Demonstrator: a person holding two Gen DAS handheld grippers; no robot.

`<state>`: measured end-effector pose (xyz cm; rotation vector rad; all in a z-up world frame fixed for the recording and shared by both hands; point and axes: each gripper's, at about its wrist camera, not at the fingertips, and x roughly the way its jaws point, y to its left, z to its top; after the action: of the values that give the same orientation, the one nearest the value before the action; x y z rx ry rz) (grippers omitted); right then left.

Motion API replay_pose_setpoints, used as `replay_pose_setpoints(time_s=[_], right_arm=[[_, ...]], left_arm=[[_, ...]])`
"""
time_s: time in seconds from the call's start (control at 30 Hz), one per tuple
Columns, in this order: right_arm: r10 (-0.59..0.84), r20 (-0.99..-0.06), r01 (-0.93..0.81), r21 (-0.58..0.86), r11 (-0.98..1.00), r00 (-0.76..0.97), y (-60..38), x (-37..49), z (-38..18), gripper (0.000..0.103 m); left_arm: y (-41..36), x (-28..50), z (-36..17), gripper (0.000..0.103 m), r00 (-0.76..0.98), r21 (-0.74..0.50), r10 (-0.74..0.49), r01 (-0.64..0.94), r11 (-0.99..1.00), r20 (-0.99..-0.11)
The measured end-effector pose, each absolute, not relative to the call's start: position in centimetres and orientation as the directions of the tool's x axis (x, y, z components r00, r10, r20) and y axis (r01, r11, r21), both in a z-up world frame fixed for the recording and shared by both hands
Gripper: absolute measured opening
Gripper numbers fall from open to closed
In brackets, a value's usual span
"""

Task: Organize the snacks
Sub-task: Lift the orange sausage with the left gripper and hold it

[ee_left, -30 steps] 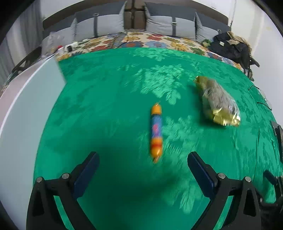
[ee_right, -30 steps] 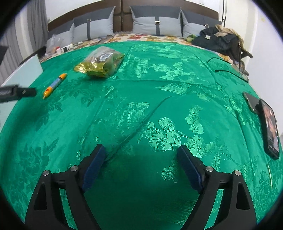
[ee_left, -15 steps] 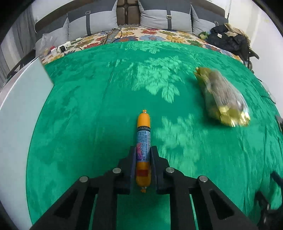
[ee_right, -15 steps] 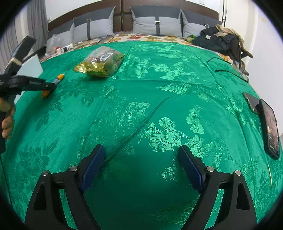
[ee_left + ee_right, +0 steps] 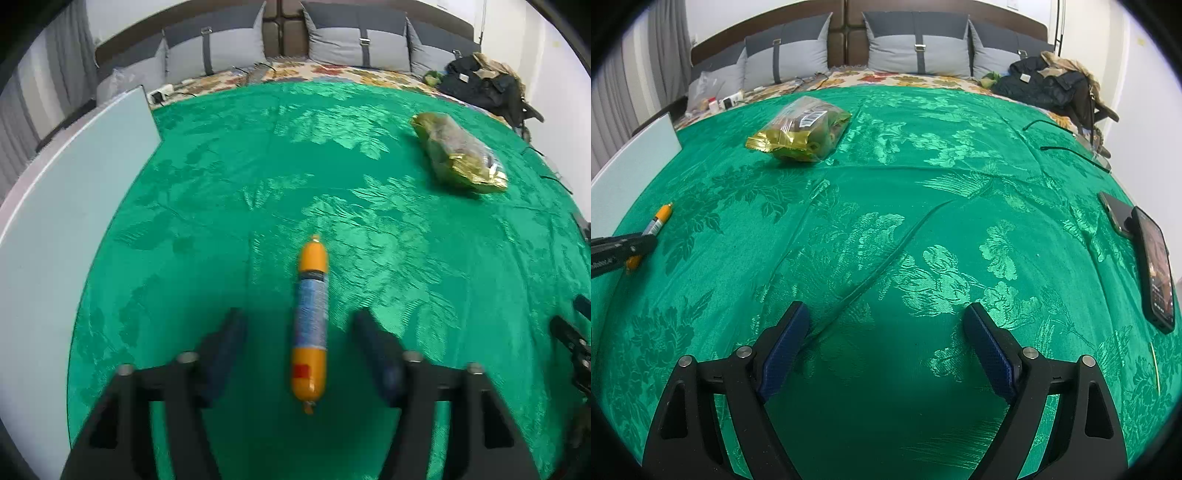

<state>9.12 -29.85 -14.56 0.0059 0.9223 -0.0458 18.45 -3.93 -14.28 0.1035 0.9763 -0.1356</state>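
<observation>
Left wrist view: the left gripper (image 5: pixel 299 347) stands parted around the orange sausage stick (image 5: pixel 310 325), fingers (image 5: pixel 225 347) clear of it on the green bedspread (image 5: pixel 221 192); a gold snack bag (image 5: pixel 458 153) lies at 2 o'clock. Right wrist view: the right gripper (image 5: pixel 886 347) hangs spread and empty, with the bag (image 5: pixel 799 134) at 11 o'clock and the sausage stick (image 5: pixel 657 221) at 9 o'clock.

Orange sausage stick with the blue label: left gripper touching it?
Apart. Left wrist view shows green cloth either side of the orange sausage stick, between it and the open left gripper fingers.
</observation>
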Motion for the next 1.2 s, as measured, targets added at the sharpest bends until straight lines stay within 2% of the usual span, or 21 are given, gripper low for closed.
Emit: replay_pose_setpoints(time_s=[0.07, 0.2, 0.33, 0.53, 1.2], right_arm=[[-0.037, -0.797, 0.042, -0.015, 0.999, 0.603, -29.8, 9.1, -14.6, 0.089], [-0.037, -0.797, 0.042, -0.015, 0.999, 0.603, -29.9, 9.1, -14.6, 0.089], [-0.037, -0.797, 0.042, -0.015, 0.999, 0.603, -29.9, 9.1, -14.6, 0.089], [-0.037, -0.797, 0.042, -0.014, 0.999, 0.603, -29.9, 9.1, -14.6, 0.089], [-0.037, -0.796, 0.042, -0.014, 0.999, 0.604, -29.9, 9.2, -14.6, 0.089]], left_arm=[[-3.7, 18.6, -14.5, 0.077, 0.565, 0.028, -0.059, 0.143, 0.989, -0.823], [-3.0, 18.4, -14.8, 0.083, 0.585, 0.009, -0.059, 0.113, 0.994, -0.809], [-2.7, 18.6, -15.1, 0.094, 0.593, 0.011, -0.041, 0.085, 0.996, -0.804], [-2.4, 19.0, -15.4, 0.103, 0.583, 0.005, -0.044, 0.082, 0.997, -0.811], [-2.3, 19.1, -15.4, 0.103, 0.581, 0.000, -0.050, 0.086, 0.996, -0.812]])
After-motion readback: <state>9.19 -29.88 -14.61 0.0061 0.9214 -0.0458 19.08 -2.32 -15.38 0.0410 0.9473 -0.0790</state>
